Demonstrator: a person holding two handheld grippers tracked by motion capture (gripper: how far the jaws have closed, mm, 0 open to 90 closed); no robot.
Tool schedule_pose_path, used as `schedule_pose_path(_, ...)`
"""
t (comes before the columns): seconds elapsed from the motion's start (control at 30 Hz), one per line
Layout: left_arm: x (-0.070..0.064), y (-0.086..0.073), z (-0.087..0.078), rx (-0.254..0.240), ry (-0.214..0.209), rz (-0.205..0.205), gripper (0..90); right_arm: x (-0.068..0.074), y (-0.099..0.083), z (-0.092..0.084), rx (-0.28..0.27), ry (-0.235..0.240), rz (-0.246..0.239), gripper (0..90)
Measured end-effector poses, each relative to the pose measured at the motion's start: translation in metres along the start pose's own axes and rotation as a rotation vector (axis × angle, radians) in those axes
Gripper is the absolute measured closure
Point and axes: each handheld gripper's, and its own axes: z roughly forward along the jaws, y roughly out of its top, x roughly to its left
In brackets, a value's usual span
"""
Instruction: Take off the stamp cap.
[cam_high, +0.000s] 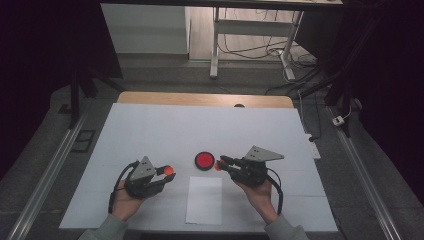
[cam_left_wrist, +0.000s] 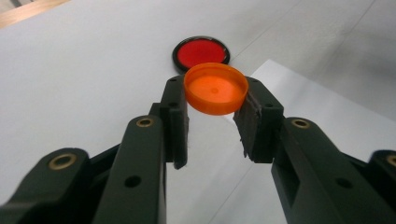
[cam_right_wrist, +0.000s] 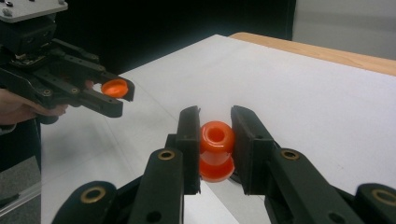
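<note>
White table cover (cam_high: 150, 130) spans most of the high view, wooden edge at the far side. A smaller white sheet (cam_high: 204, 200) lies near the person, between the two hands. Just beyond it sits a red disc with a black rim (cam_high: 204, 160), flat on the cover.

Left gripper (cam_high: 167, 172) points right, toward the middle; jaws clamped on an orange cap (cam_left_wrist: 215, 88), held by its rim with the hollow side facing up toward the camera. Cap is off the table, with the red disc lying beyond it along the jaw line in the left gripper view.

Right gripper (cam_high: 220, 163) points left, tips just beside the red disc's right edge. Jaws clamped on an orange spool-shaped piece (cam_right_wrist: 216, 149), narrow waist between the pads (cam_right_wrist: 189, 140), bore facing up toward the camera, long axis running roughly along the jaws.

Key relation: cap and spool face each other across the gap over the red disc and sheet, well apart. Likely next step is bringing them together, so the cap's open side would need turning toward the spool's end.

Hard to tell: the spool's lower end is hidden between the jaws, and whether it touches the table is unclear. In the high view both orange parts are tiny blobs.
</note>
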Motion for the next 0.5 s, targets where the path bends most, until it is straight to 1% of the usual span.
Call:
schedule_pose_path(0.1,0.005,-0.005,-0.006,-0.003,0.014,-0.02,65.5,0.0,0.0,0.0,0.0,-0.002,-0.001,73.2)
schedule_pose_path(0.27,0.011,-0.013,-0.018,-0.012,0.032,-0.038,65.4,-0.001,0.0,0.0,0.001,-0.004,-0.003,73.2)
schedule_pose_path(0.4,0.018,-0.024,-0.027,-0.011,0.045,-0.067,65.4,-0.001,0.0,0.0,0.002,-0.004,-0.002,73.2)
schedule_pose_path(0.5,0.021,-0.034,-0.032,-0.005,0.049,-0.085,65.5,-0.002,-0.001,0.002,0.004,-0.001,0.004,73.2)
